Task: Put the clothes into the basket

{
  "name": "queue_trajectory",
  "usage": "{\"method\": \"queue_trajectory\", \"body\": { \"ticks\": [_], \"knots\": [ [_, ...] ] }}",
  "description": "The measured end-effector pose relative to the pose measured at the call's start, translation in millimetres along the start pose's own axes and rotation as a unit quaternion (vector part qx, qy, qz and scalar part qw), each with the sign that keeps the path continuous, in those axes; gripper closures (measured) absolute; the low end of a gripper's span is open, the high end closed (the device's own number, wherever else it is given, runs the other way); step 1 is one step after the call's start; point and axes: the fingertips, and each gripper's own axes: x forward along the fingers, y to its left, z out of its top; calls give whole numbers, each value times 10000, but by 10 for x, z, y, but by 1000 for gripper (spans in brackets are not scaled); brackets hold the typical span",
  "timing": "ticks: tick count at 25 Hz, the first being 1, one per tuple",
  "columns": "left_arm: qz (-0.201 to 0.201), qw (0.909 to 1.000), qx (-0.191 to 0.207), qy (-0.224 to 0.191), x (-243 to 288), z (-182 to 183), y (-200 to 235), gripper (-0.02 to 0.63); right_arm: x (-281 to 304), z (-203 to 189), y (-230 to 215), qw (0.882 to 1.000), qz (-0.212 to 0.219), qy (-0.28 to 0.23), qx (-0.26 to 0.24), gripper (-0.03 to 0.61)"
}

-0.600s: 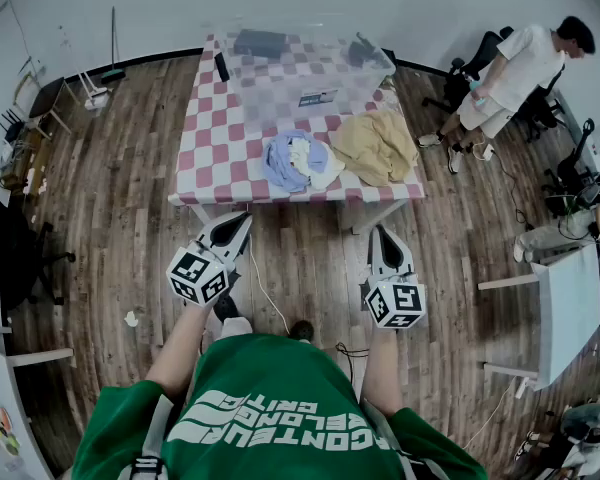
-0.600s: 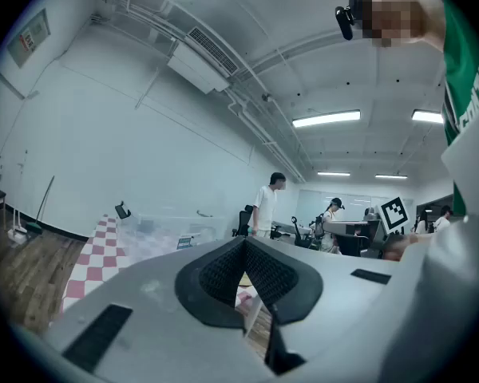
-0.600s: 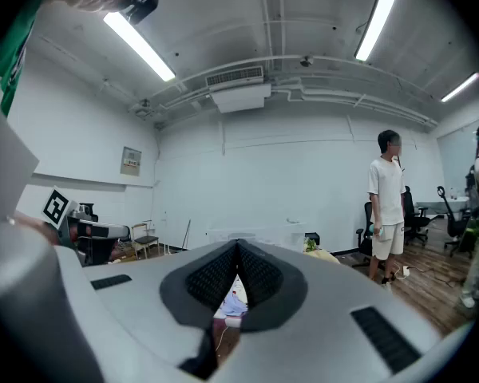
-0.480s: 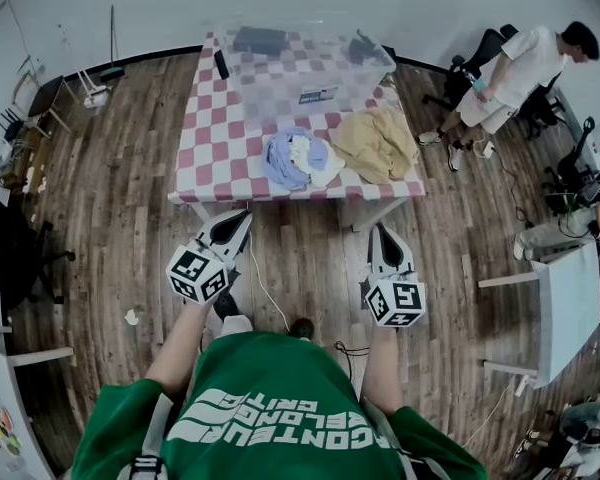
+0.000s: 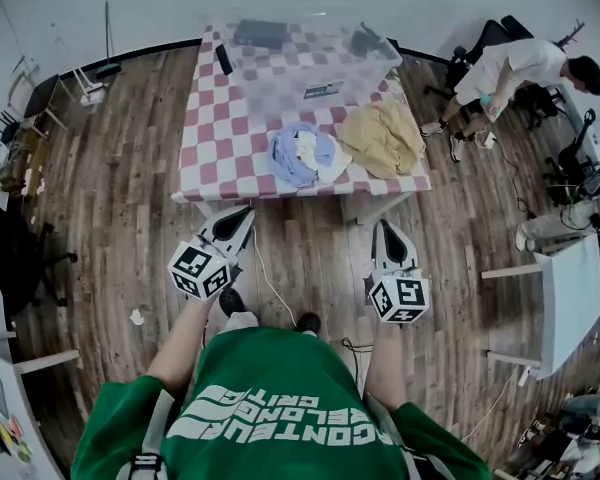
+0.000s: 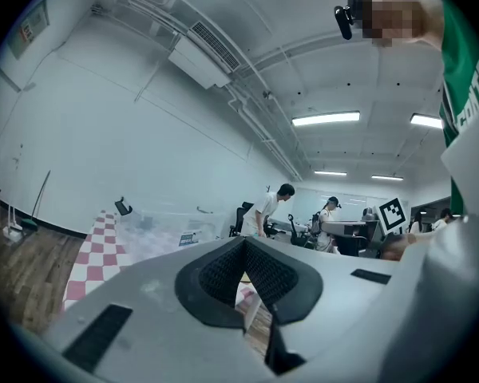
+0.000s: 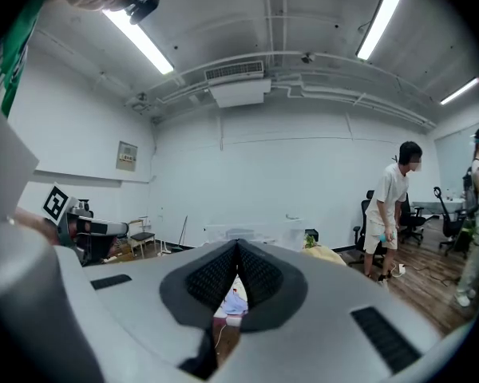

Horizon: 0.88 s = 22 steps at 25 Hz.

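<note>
both grippers hang short of the table's near edge, over the wood floor, and neither touches anything. the left gripper (image 5: 246,212) has its jaws pressed together with nothing between them, and the right gripper (image 5: 385,227) is closed and empty the same way.

the coming move turns on what lies ahead of each tip. the blue and white clothes pile (image 5: 302,156) sits on the checkered table (image 5: 210,138) ahead of the left gripper and off to its right. it falls between the two grippers' lines, and i judge it somewhat nearer the left one. the tan garment (image 5: 383,138) lies almost straight ahead of the right gripper, just beside the pile on its right. the pile is a rounded heap with no clear long axis. the tan garment spreads wider, running from the near right corner toward the clear plastic basket (image 5: 310,53), which stands beyond both, on the far half of the table. so each piece has to be carried onward, away from the person.

the head view alone gives this layout. the left gripper view shows the shut left gripper (image 6: 244,247), the basket (image 6: 172,226) and the checks (image 6: 92,242), but hardly any clothing. the right gripper view shows the closed right gripper (image 7: 238,250), a scrap of the blue pile (image 7: 233,300) below the pads, and the tan garment (image 7: 323,254) over the right jaw's shoulder.
</note>
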Motion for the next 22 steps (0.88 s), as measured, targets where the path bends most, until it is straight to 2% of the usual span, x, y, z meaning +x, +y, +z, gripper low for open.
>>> {"method": "queue_trajectory", "body": {
  "ticks": [11, 16, 22],
  "knots": [
    [-428, 9990, -62, 95, -338, 30, 647, 611, 298, -52, 634, 9994, -349, 43, 39, 572],
    [-535, 9985, -58, 135, -545, 44, 970, 611, 467, -64, 1082, 9995, -301, 76, -64, 572],
    [-678, 9975, -145, 151, -498, 36, 1094, 611, 524, -47, 1225, 9987, -358, 209, -284, 572]
  ]
}}
